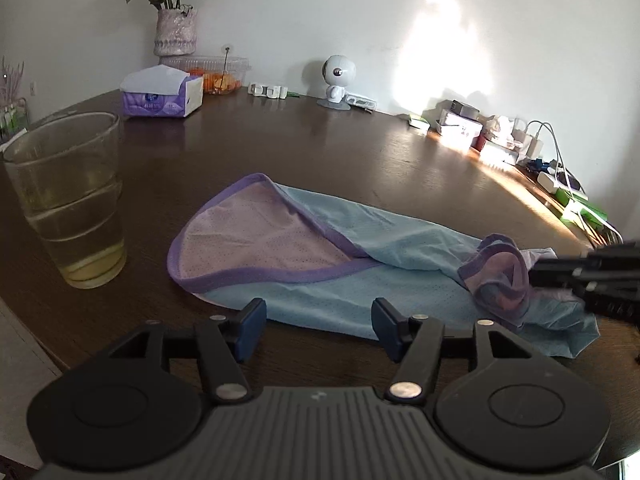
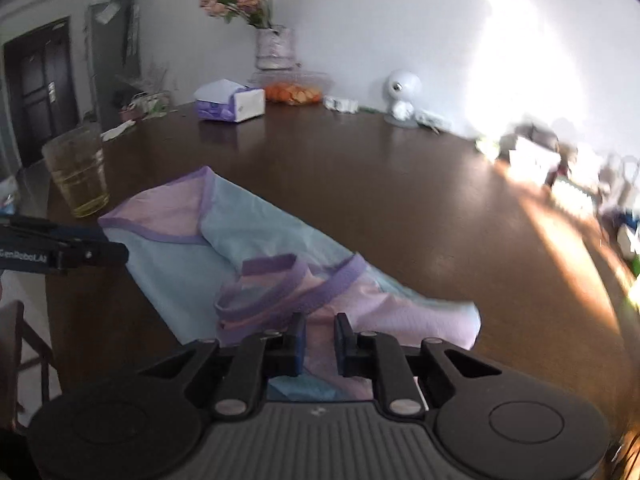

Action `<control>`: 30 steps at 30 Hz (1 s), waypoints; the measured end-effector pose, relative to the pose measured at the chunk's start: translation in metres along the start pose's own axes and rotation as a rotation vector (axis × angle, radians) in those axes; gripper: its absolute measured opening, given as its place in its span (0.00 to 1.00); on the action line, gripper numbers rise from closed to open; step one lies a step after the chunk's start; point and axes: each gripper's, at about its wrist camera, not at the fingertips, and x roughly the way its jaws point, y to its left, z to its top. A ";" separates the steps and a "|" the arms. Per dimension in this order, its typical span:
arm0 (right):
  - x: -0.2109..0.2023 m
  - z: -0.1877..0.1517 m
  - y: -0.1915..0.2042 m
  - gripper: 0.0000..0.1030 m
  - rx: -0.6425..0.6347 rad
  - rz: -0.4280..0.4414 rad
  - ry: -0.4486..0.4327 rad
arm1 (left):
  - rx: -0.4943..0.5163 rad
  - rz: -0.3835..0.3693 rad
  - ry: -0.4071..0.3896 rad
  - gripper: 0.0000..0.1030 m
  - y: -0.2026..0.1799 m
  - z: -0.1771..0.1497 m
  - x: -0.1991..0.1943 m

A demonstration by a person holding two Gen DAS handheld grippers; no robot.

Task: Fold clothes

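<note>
Garment [image 1: 328,248] of light blue mesh with purple binding lies on the dark worktop [image 1: 320,140], partly laid over itself: a pink-lined flap with a purple edge is turned back at its left end, and a bunched loop of purple trim sits at its right end. Its long axis runs left to right across the near part of the worktop, slanting a little toward the near right, with the rounded purple-bound end pointing left toward the glass [image 1: 68,200] of yellowish drink.

Left gripper [image 1: 318,330] hovers just in front of the garment's near edge, jaws wide apart and holding nothing; the cloth lies straight ahead of them, at about the middle of its length. Right gripper [image 2: 320,344] is at the garment's right end, over the bunched trim, jaws narrow but with a gap showing; pink cloth shows in that gap, though whether it is pinched I cannot tell.

So the right gripper is nearer the crumpled end, the left nearer the long near hem. Any fold along the length would, I judge, carry one end toward the other, and the glass stands close to the left end
</note>
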 end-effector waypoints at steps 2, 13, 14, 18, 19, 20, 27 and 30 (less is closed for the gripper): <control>-0.012 0.034 -0.009 0.17 -0.069 0.064 -0.062 | -0.034 0.010 0.012 0.60 0.005 0.000 0.002; 0.179 0.174 0.053 0.25 -0.511 0.446 0.163 | -0.198 0.107 -0.022 0.54 0.030 0.008 0.016; 0.192 0.175 0.060 0.25 -0.529 0.471 0.186 | -0.223 0.106 -0.023 0.40 0.033 0.008 0.016; 0.210 0.171 0.058 0.23 -0.507 0.480 0.221 | -0.317 0.114 -0.014 0.04 0.045 0.011 0.021; 0.210 0.170 0.054 0.11 -0.488 0.480 0.217 | -0.329 0.123 -0.015 0.02 0.047 0.011 0.022; 0.211 0.169 0.050 0.02 -0.468 0.480 0.212 | -0.335 0.130 -0.017 0.01 0.047 0.012 0.024; 0.210 0.163 0.015 0.00 -0.320 0.433 0.164 | -0.297 0.120 -0.050 0.00 0.030 0.030 0.043; 0.202 0.163 -0.023 0.00 -0.212 0.301 0.107 | -0.248 0.113 -0.089 0.00 0.013 0.048 0.053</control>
